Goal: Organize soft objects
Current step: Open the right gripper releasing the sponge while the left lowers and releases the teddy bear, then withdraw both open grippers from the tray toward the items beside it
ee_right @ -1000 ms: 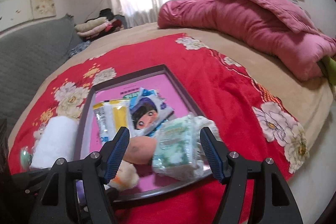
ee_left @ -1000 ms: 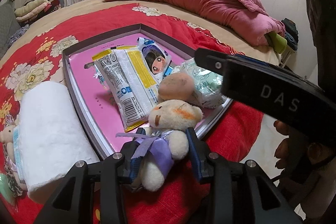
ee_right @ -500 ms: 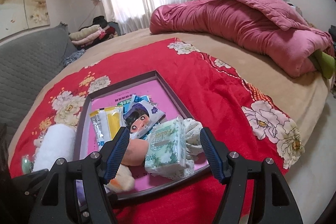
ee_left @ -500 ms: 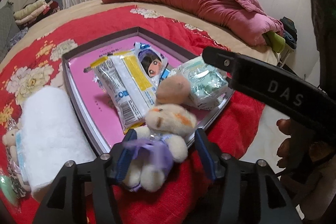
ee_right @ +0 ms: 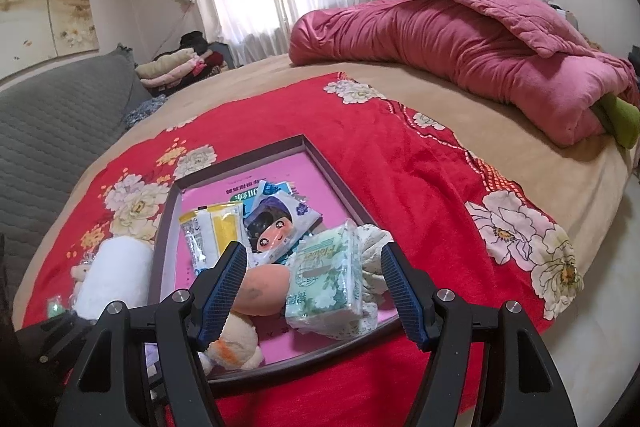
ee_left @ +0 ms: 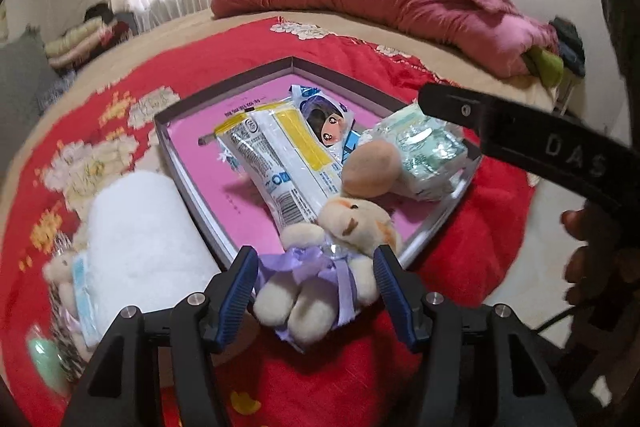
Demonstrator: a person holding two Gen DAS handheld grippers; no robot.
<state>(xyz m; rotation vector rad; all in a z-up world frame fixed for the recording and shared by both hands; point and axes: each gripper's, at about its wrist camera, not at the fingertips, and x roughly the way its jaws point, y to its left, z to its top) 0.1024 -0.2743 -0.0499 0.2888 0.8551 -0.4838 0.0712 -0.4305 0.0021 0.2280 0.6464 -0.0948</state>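
Left gripper fingers spread wide either side of plush bear, not pinching; bear straddles near rim of pink tray, legs hanging outside

I'd nudge bear fully in

Right gripper fingers spread above tissue pack, holding nothing

Left gripper with jaws spread wide, the plush bear lying loose between them across the pink tray's near rim. Behind the bear inside the tray: yellow packet, tissue pack. White towel roll left of the tray.
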